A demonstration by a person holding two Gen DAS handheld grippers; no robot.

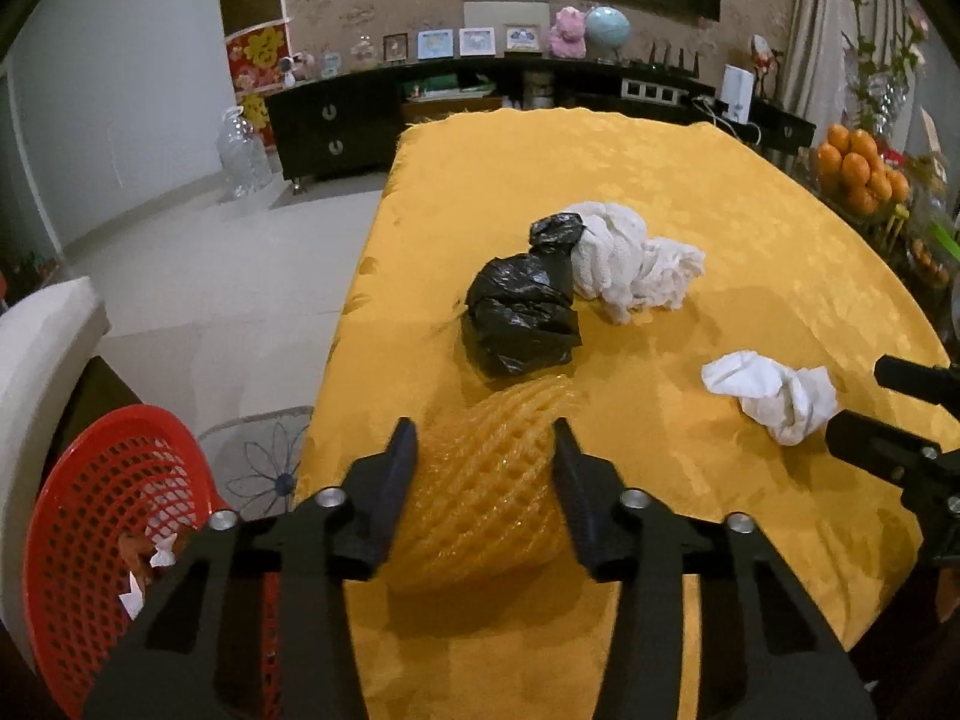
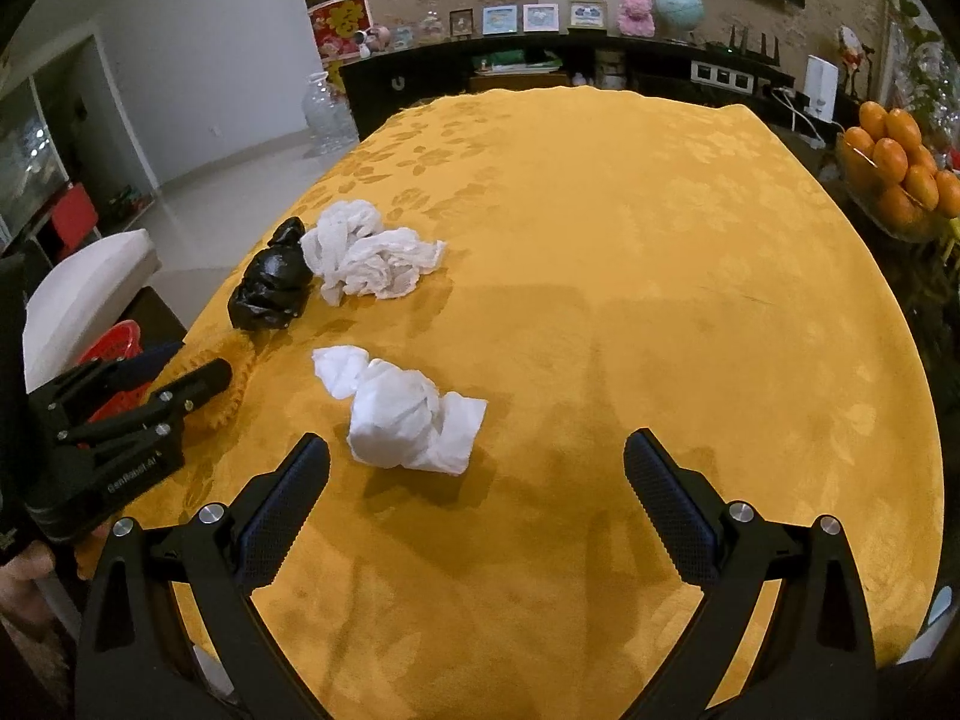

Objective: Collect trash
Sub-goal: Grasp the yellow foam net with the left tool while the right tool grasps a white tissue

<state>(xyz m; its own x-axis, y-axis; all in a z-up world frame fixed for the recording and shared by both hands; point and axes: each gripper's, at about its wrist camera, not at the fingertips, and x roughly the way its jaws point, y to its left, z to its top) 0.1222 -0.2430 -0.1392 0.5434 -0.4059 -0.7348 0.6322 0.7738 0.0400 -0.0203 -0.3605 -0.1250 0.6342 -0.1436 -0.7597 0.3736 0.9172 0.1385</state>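
A yellow foam net sleeve (image 1: 486, 492) lies on the yellow tablecloth (image 1: 690, 192) between the fingers of my left gripper (image 1: 485, 450), whose jaws stand apart around it; whether they touch it I cannot tell. Beyond it lie a crumpled black plastic bag (image 1: 521, 306) and a white crumpled cloth (image 1: 624, 261). A white tissue wad (image 1: 774, 390) lies to the right; in the right wrist view the tissue wad (image 2: 408, 414) lies just ahead of my open, empty right gripper (image 2: 477, 456). A red mesh basket (image 1: 102, 516) holding some scraps stands below the table's left edge.
A white seat (image 1: 42, 348) stands beside the basket. A bowl of oranges (image 2: 900, 168) stands off the table's right side. A dark sideboard (image 1: 480, 102) with frames and a globe runs along the far wall. A clear water jug (image 1: 243, 150) stands on the floor.
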